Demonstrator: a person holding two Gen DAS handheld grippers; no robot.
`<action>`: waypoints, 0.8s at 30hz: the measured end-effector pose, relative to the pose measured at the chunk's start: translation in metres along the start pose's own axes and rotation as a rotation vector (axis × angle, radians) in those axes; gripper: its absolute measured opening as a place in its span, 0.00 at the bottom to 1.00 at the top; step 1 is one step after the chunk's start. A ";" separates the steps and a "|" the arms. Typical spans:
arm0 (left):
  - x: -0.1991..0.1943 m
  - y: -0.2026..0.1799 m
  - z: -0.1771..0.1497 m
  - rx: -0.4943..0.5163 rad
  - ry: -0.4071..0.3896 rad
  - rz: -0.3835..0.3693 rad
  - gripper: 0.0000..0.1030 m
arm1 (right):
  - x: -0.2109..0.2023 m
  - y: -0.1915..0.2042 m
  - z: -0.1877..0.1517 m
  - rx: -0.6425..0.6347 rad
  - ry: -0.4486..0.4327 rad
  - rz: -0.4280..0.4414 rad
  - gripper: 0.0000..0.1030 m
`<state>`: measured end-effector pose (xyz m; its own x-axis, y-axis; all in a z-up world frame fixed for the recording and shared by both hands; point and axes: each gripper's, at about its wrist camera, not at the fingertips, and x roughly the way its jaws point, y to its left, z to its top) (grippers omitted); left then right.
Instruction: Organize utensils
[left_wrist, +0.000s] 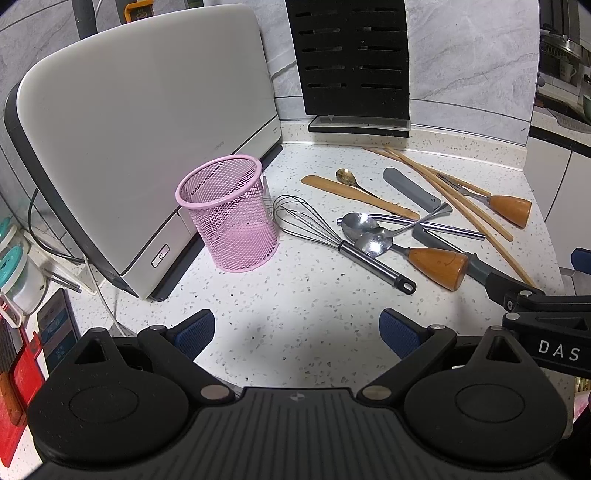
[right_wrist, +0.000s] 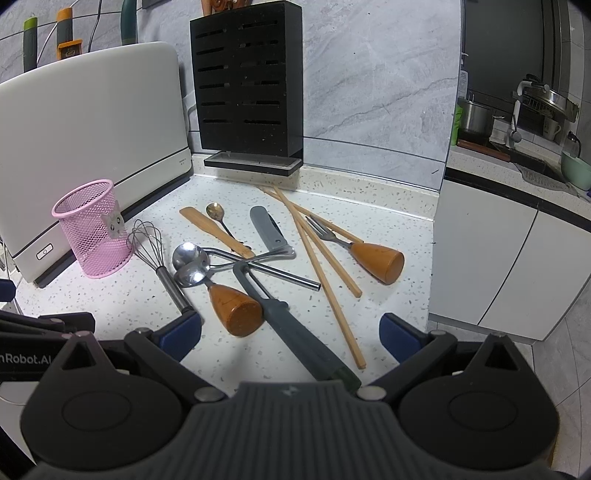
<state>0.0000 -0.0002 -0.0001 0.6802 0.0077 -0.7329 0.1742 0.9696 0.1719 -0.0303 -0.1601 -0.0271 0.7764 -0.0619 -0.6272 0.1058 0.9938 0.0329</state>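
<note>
Right gripper (right_wrist: 291, 326) (gaping) over peeler (right_wrist: 306, 343), head pointing away.

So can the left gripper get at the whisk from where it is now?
Probably yes: the left gripper is open, with bare countertop between it and the whisk handle.

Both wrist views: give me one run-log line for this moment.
left hand-held gripper open, idle | right hand-held gripper open over peeler | pink mesh cup empty | utensils loose on counter
</note>
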 end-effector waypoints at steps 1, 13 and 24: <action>0.000 0.000 0.000 0.000 0.000 0.000 1.00 | 0.000 0.000 0.000 0.000 0.000 0.000 0.97; 0.000 0.003 -0.001 0.000 0.000 -0.001 1.00 | 0.001 0.000 -0.001 0.001 0.000 0.002 0.97; 0.000 0.003 -0.001 0.001 0.000 0.000 1.00 | 0.001 0.000 -0.001 0.000 0.001 0.002 0.97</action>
<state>-0.0003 0.0028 -0.0001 0.6804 0.0074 -0.7328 0.1752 0.9693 0.1724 -0.0300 -0.1599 -0.0284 0.7761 -0.0598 -0.6277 0.1041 0.9940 0.0341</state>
